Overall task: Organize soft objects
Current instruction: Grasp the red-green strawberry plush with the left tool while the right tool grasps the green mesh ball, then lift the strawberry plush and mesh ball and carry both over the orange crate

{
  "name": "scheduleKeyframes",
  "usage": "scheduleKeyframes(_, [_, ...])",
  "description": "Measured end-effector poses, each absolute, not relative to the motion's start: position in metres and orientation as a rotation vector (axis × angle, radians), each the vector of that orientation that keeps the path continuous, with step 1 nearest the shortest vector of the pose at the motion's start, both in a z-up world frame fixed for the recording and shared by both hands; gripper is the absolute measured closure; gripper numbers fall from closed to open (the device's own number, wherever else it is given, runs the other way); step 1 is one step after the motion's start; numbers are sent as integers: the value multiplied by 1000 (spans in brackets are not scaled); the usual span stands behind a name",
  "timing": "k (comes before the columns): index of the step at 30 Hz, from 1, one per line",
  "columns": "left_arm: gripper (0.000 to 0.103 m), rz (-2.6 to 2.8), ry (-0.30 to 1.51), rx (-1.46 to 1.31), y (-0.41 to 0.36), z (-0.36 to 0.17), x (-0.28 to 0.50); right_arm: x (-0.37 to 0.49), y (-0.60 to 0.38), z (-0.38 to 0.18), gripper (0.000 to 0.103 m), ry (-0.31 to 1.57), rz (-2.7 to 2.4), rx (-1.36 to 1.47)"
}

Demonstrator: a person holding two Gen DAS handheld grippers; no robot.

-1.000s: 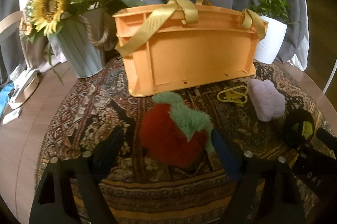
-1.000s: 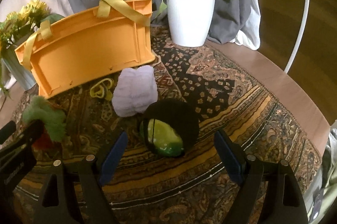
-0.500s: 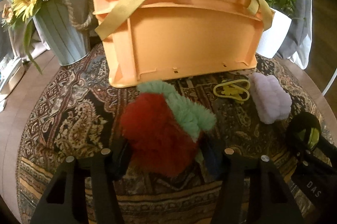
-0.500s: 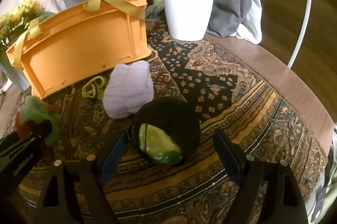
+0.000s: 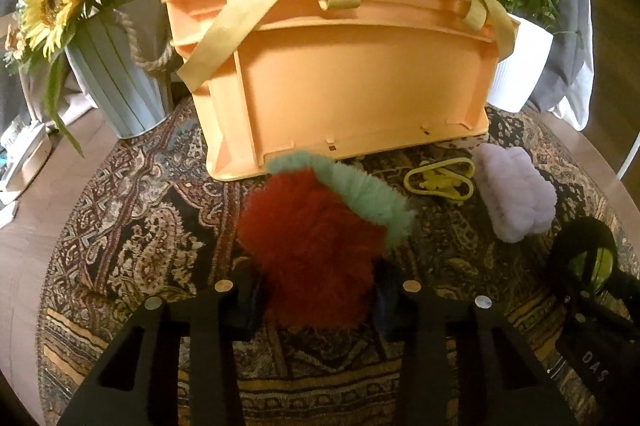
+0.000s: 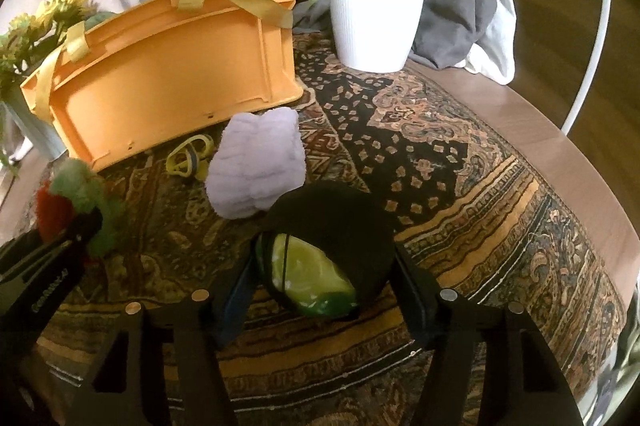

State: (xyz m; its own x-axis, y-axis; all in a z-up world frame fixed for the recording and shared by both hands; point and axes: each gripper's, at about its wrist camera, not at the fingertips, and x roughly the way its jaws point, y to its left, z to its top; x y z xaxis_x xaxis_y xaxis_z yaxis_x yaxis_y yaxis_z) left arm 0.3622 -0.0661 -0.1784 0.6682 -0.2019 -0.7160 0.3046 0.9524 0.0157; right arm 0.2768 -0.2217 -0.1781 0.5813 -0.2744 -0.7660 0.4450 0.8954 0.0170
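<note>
Left wrist view: the left gripper [image 5: 316,296] has its jaws drawn in against both flanks of a red furry plush with a green fuzzy top [image 5: 316,238], which sits near the middle of the patterned round rug [image 5: 132,226], just in front of the orange crate [image 5: 340,82]. The fur bulges past the pads, so the hold looks snug. This toy should be very light and squashy; pinching low across the red body, as here, seems sounder than taking the green fringe, which would likely stretch or slip. The crate lies tipped on its side with gold straps [image 5: 240,22] hanging over it. A lilac plush [image 5: 516,198] lies toward the rug's right edge, and a yellow loop [image 5: 440,180] lies between it and the crate. A sunflower pot [image 5: 116,82] stands at the rug's far left edge.

Right wrist view: the right gripper [image 6: 320,298] brackets a dark pouch with a lime-green insert [image 6: 324,258] near the rug's front edge. Its jaws are close on either side; whether they already press it I cannot tell. The pouch looks soft and light, though its green face seems smooth and may slide, so the dark fabric sides are the better purchase. The lilac plush touches or nearly touches it behind. A white plant pot [image 6: 376,18] stands at the far edge.
</note>
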Motion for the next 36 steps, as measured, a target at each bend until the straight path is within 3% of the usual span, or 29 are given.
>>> scheduleKeyframes(36, [62,-225,622,14,-39,-47,293,258,-214,-45,39,654,-127,143])
